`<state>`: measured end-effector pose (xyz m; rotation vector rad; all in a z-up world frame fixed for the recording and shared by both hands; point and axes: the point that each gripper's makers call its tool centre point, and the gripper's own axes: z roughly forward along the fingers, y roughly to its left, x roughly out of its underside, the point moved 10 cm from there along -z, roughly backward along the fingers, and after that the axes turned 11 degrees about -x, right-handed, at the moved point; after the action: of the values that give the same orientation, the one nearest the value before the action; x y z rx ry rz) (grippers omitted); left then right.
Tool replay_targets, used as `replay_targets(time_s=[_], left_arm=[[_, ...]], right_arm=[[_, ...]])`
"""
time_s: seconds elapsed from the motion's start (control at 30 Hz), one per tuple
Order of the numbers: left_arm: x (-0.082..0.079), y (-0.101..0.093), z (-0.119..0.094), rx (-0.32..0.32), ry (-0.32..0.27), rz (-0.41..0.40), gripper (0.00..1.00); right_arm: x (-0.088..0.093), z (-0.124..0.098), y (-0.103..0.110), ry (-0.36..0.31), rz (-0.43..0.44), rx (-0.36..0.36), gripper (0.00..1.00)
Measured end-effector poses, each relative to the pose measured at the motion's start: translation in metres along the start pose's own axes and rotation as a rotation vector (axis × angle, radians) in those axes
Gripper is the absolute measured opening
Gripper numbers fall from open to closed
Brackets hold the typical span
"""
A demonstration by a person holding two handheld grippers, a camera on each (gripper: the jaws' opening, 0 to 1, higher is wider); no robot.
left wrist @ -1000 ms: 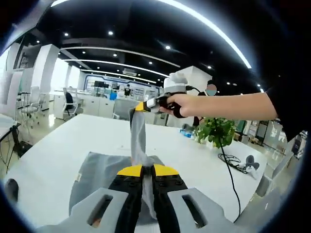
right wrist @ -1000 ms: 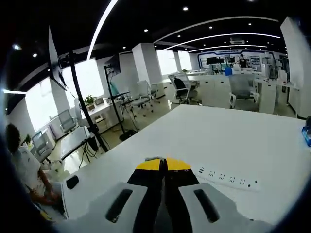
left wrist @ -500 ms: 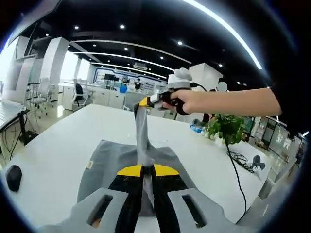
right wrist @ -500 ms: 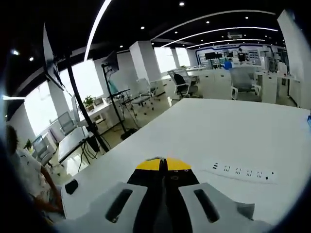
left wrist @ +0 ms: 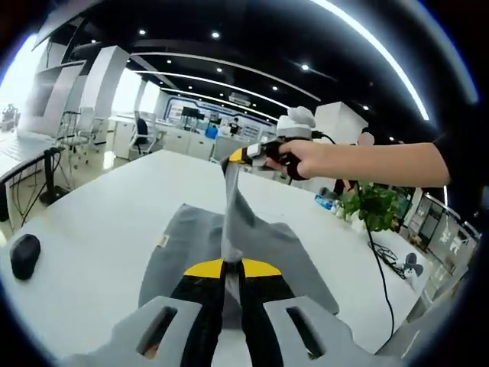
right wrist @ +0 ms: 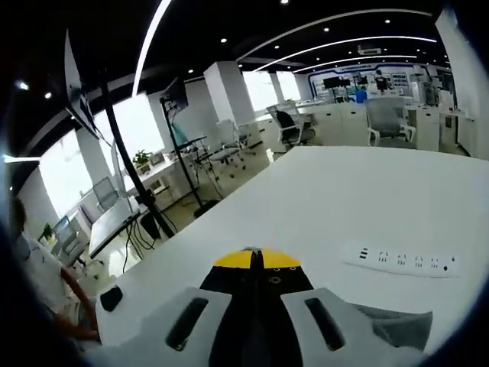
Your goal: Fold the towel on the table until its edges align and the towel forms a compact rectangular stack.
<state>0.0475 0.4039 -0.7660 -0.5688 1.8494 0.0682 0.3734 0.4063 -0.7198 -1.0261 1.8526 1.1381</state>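
You are clamping both the left gripper (left wrist: 231, 269) and right gripper (left wrist: 238, 155) on the grey towel (left wrist: 229, 237), stretching it up frame centre.

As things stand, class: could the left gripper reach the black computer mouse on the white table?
Probably not yet: the left gripper is shut on the grey towel, though bare table leads to the black computer mouse.

Left gripper (left wrist: 232, 269) low, jaws pinched tight together on cloth. Right gripper (left wrist: 238, 157) raised ahead, clamped too, a hand (left wrist: 306, 159) wrapped round it, forearm stretched out level.
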Motion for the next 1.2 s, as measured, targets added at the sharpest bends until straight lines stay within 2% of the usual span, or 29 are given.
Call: replay_targets(time_s=[0.3, 0.4, 0.53, 0.63, 0.83, 1.03, 1.2], left_arm=[[0.01, 0.014, 0.008, -0.028, 0.03, -0.028, 0.07], [0.017, 0.018, 0.008, -0.063, 0.036, -0.033, 0.07], [0.026, 0.027, 0.012, -0.102, 0.044, -0.081, 0.07], [0.032, 0.033, 0.015, -0.129, 0.078, -0.123, 0.07], [0.039, 0.044, 0.022, -0.166, 0.094, -0.175, 0.07], [0.046, 0.049, 0.026, -0.196, 0.129, -0.185, 0.07], [0.057, 0.056, 0.029, -0.242, 0.18, -0.217, 0.05]], right_arm=[[0.02, 0.027, -0.002, 0.029, 0.034, 0.004, 0.0], [0.027, 0.037, -0.001, 0.03, 0.051, 0.008, 0.0], [0.035, 0.049, 0.001, 0.038, 0.059, 0.01, 0.0], [0.043, 0.06, 0.002, 0.047, 0.07, 0.017, 0.0], [0.055, 0.075, 0.004, 0.067, 0.035, 0.053, 0.0], [0.069, 0.093, 0.009, 0.065, 0.022, 0.08, 0.0], [0.081, 0.101, 0.008, 0.086, 0.005, 0.085, 0.0]])
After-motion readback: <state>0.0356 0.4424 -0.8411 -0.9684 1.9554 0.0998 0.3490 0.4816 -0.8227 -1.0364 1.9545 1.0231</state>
